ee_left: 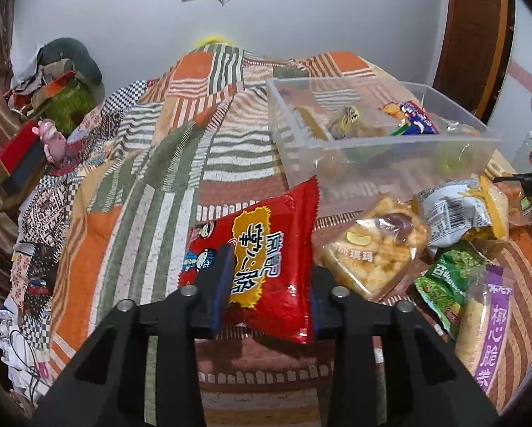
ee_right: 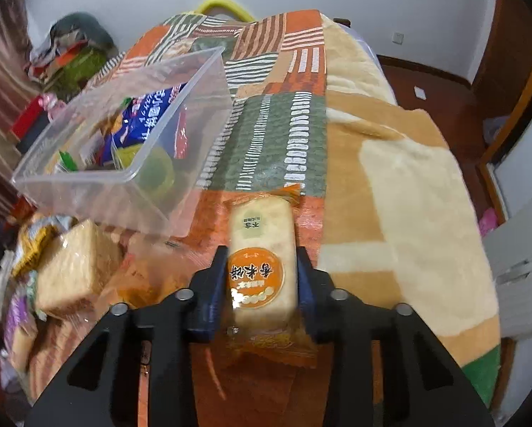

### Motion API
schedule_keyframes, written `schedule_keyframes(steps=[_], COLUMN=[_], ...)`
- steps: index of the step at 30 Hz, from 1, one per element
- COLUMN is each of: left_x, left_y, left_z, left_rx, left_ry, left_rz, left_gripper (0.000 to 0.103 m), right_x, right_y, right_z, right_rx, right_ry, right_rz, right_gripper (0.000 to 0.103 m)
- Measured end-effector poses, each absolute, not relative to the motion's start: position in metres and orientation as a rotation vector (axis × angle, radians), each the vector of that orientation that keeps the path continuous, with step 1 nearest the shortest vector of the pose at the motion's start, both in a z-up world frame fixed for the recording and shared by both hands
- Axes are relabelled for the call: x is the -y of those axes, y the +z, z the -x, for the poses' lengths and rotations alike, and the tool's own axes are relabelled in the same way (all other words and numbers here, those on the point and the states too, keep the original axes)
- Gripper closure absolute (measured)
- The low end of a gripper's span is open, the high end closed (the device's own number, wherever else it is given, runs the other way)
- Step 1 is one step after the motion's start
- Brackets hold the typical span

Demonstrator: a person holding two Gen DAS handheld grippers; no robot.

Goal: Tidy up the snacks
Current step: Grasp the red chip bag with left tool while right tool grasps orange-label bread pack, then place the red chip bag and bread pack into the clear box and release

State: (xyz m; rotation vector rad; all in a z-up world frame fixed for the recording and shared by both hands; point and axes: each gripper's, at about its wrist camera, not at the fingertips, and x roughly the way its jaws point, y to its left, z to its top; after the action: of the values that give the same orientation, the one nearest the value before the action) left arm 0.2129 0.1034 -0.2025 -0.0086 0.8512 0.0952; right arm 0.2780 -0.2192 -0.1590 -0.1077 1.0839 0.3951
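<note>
My left gripper [ee_left: 271, 277] is shut on a red snack bag [ee_left: 262, 252] and holds it above the patchwork bedspread [ee_left: 152, 185]. A clear plastic bin [ee_left: 383, 135] with several snacks in it stands beyond the bag, to the right. My right gripper [ee_right: 262, 270] is shut on a rice cracker pack with an orange label [ee_right: 262, 259]. The same bin [ee_right: 123, 135] stands to its upper left. Loose snack packs lie right of the left gripper: a clear pack of puffed pieces [ee_left: 376, 245], a green bag [ee_left: 447, 277] and a purple-labelled pack [ee_left: 486, 323].
A wrapped bread slice [ee_right: 73, 267] and other packs lie left of the right gripper. A cream and tan blanket [ee_right: 408, 192] covers the bed's right side. Clutter and a pink toy [ee_left: 52, 142] sit at the bed's left. A wooden door [ee_left: 475, 35] stands at the right.
</note>
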Motion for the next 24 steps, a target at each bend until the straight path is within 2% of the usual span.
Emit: schedule_keyframes(steps=[12,24], left_x=[-0.118,-0.105], left_y=[-0.161,-0.11], left_z=[-0.2,-0.198], left_rx=[-0.766,-0.648], left_ry=[0.12,0.103], left_rz=[0.042,0.023], left_gripper=[0.096,0.098], right_x=[0.226,0.217], right_y=[-0.135,-0.073], right_z=[-0.259,-0.25], right_rx=[-0.995,-0.837], right_ry=[0.343,0.392], right_rz=[0.139,0.089], right_gripper=[0.072,0.072])
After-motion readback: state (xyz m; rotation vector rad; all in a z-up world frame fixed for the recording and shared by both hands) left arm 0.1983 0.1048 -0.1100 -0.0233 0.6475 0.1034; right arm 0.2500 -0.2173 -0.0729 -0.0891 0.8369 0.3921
